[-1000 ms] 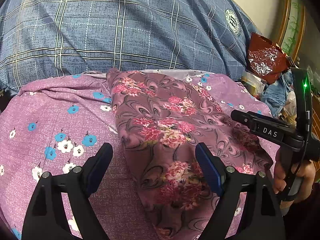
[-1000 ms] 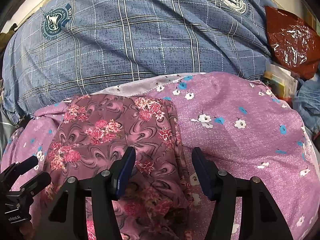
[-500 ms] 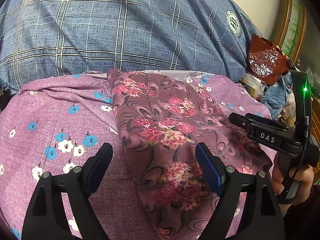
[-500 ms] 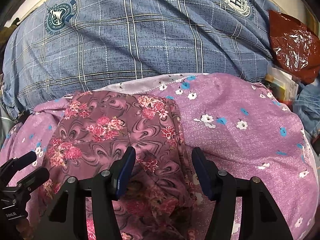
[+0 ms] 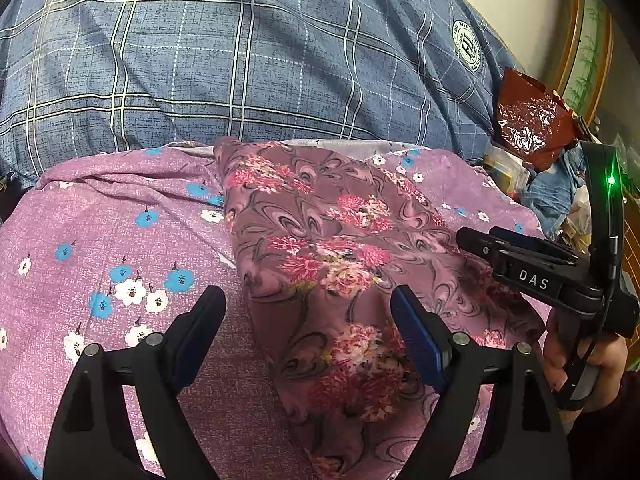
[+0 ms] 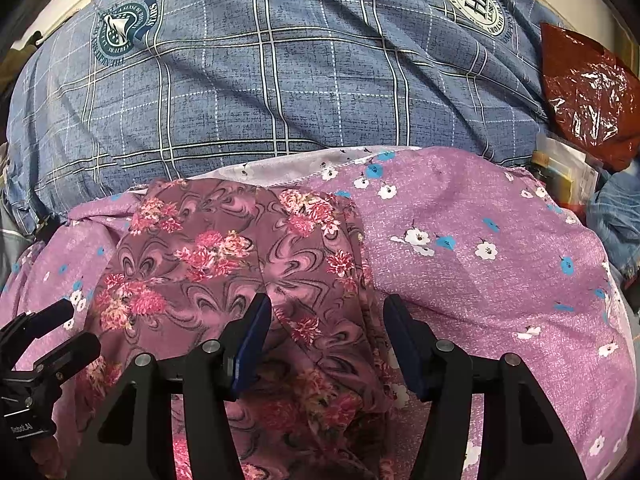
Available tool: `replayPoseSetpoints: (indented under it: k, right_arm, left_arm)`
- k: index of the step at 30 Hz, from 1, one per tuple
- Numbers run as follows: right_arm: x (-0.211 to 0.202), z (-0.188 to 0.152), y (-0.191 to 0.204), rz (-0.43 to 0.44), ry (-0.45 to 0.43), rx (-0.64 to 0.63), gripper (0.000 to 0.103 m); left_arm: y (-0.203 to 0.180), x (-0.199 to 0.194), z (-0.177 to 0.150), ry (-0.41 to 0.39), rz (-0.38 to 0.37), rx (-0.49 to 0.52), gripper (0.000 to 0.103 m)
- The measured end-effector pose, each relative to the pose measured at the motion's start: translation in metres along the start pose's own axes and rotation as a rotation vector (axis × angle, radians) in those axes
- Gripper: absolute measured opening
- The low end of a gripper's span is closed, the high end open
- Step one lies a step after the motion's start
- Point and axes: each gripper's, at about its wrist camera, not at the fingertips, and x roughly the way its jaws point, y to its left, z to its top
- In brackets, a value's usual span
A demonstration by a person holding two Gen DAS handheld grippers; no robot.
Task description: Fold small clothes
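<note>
The mauve floral garment (image 5: 332,280) lies folded on the purple flowered sheet (image 5: 120,240), in front of the blue plaid pillow (image 5: 240,60). The left gripper (image 5: 308,332) hovers over its near edge, jaws wide and empty; the right gripper (image 6: 326,340) hovers half open, gripping nothing.

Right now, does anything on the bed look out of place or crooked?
The floral garment lies askew on the purple sheet, its edges slanting, and it looks rumpled near the right tongs. A crumpled red bag sits in clutter beside the bed. Nothing looks spilled or torn.
</note>
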Motion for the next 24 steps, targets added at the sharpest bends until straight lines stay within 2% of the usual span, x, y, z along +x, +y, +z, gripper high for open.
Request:
replayPoseSetpoints:
  k: [24]
  right_arm:
    - [0.0015,-0.0009,0.0036,-0.001,0.001,-0.011,0.060]
  left_arm:
    - [-0.0014,0.0014,-0.0011,0.001,0.003,0.002,0.085]
